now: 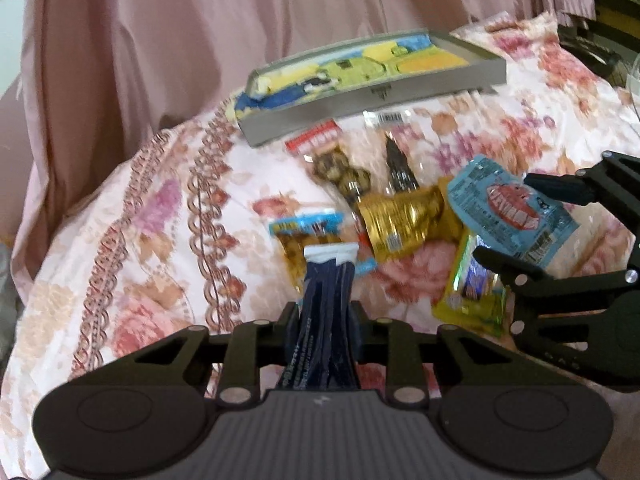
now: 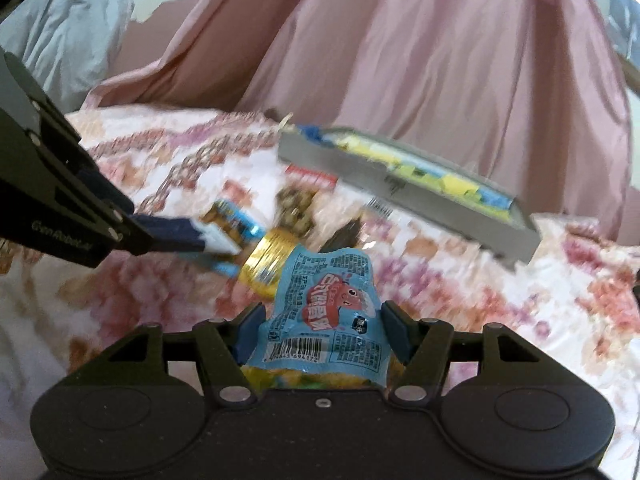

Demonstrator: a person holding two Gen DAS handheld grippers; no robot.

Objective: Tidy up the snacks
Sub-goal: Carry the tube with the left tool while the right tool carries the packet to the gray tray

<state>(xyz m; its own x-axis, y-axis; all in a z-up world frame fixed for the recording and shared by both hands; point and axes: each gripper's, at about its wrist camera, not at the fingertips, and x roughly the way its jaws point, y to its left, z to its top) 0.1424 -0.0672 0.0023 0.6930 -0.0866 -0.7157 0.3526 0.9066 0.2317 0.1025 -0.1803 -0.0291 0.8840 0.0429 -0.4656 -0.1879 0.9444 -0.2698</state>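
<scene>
While blur smears labels, left gripper (image 1: 326,312) clamps navy packet (image 1: 326,300), right gripper (image 2: 320,336) clamps blue pouch (image 2: 324,312).

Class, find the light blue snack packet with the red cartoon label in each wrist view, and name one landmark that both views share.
Left wrist view: the light blue packet sits at the right edge, between the fingers of the right gripper.
Right wrist view: the same packet is bottom centre, gripped between the near fingers.
Shared landmark: the grey tray of snacks on the floral cloth behind.
</scene>
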